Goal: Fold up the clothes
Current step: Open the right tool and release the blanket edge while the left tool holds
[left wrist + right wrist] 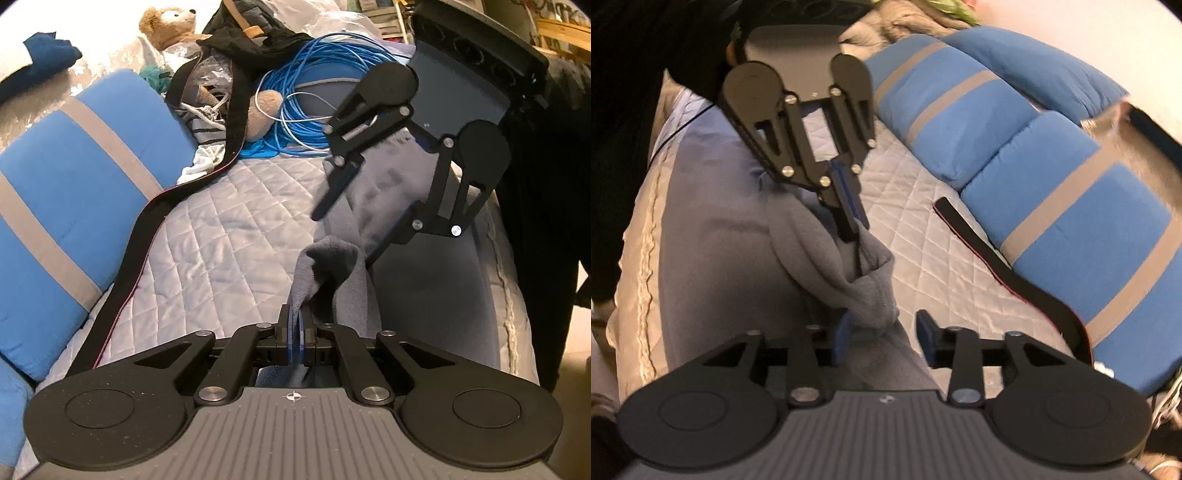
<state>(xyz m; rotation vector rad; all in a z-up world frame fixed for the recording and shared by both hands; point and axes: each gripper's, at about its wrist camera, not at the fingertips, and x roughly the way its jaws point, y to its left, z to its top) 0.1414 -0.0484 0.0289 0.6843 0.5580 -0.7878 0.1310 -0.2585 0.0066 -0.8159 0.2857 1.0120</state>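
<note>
Left wrist view, bottom centre: left gripper (296, 338) clenched on a fold of the grey fleece garment (334, 266); blue pads pressed together with the cloth pinched between them; the fabric rises from the pads and bunches just above, then runs toward the upper right of the frame.

Right wrist view, bottom centre: right gripper (884, 338) released, jaws standing apart; a rounded lump of the garment (866, 291) lies between them, nearer the left pad; whether it touches that pad cannot be told; frame slightly blurred.

Mid frame: the garment lies on a pale quilted bedcover (221, 229); in the left wrist view the right gripper hangs above the cloth at centre right, fingers spread.

Further back, left side of the left wrist view: a blue cushion with grey stripes (74, 177); a black strap (155, 206) trails along its edge across the quilt.

Top of frame: a coil of blue cable (314, 99); a black bag (255, 40); a teddy bear (170, 26) at upper left.
</note>
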